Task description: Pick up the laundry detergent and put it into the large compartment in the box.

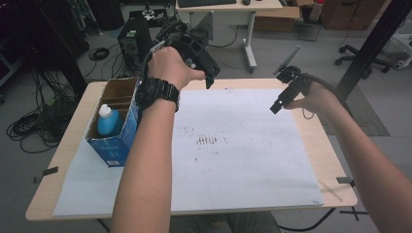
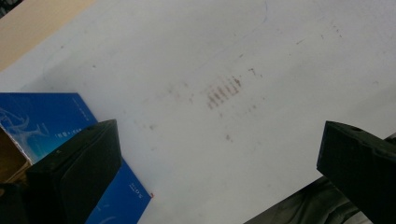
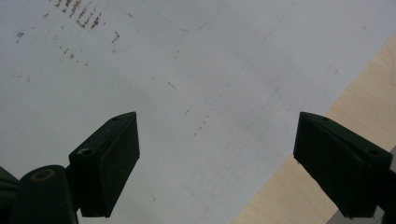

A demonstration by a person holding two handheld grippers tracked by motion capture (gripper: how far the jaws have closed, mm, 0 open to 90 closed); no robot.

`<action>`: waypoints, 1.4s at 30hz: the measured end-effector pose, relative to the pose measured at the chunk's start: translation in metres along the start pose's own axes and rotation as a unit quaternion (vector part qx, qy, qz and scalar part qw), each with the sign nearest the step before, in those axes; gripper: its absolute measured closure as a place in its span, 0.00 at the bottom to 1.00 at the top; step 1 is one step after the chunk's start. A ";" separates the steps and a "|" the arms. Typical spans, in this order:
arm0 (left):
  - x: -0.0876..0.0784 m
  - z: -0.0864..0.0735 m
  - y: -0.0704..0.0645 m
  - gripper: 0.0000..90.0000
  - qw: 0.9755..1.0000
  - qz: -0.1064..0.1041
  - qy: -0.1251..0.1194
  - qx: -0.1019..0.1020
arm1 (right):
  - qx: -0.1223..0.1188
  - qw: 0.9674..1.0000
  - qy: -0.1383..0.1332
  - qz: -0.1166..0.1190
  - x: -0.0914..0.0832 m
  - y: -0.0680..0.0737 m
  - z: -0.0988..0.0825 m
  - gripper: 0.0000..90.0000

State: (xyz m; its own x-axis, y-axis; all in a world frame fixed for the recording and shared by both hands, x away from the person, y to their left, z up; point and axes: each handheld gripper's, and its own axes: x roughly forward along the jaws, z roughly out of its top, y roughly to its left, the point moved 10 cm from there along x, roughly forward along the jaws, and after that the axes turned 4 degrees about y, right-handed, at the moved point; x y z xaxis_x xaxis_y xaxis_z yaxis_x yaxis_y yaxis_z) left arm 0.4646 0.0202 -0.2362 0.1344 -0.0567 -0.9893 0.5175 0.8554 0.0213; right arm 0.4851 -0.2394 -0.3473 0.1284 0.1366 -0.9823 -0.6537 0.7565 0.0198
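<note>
Hovering: both grippers hang above the white sheet [image 1: 243,145], each with nothing between its jaws.
Left gripper [image 1: 210,80]: held up over the far part of the sheet, just right of the blue box [image 1: 116,133]; jaws spread wide apart, gripping nothing. In the left gripper view the two black jaws frame bare sheet, and the box's blue side [image 2: 42,121] shows behind the left jaw.
Right gripper [image 1: 276,108]: held over the sheet's far right part, well apart from the left gripper; jaws released and wide, empty. In the right gripper view the jaws stand over the sheet where it meets the wooden table [image 3: 369,107].
Blue box: an open-topped carton standing upright at the left edge of the sheet, its inside brown cardboard, split into compartments.
Bottle [image 1: 108,121]: blue with a white cap, standing upright inside the box in the near compartment; neither gripper touches it.
Far compartment: looks empty from above.
Sheet: covers most of the table top, with a patch of short brown marks [image 1: 208,141] near its middle; the same marks show in the left gripper view [image 2: 224,91] and at the top left of the right gripper view [image 3: 79,11].
Table [image 1: 330,155]: light wood, bare along the right and left edges beside the sheet.
Left wrist: wears a black watch [image 1: 158,93].
</note>
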 end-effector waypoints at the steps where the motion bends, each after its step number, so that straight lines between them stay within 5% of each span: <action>1: 0.000 0.000 0.000 0.00 1.000 0.000 0.000 0.000 | 0.000 1.000 0.000 0.000 0.000 0.000 0.000 0.16; 42: 0.005 -0.002 -0.001 0.00 1.000 0.002 0.003 0.000 | -0.002 1.000 0.001 -0.004 -0.002 0.001 -0.001 0.16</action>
State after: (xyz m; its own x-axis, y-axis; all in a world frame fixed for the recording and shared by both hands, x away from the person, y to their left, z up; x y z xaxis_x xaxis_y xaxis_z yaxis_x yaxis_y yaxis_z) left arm 0.4635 0.0200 -0.2416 0.1307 -0.0497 -0.9902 0.5177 0.8552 0.0254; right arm 0.4840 -0.2397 -0.3454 0.1315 0.1286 -0.9829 -0.6556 0.7550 0.0111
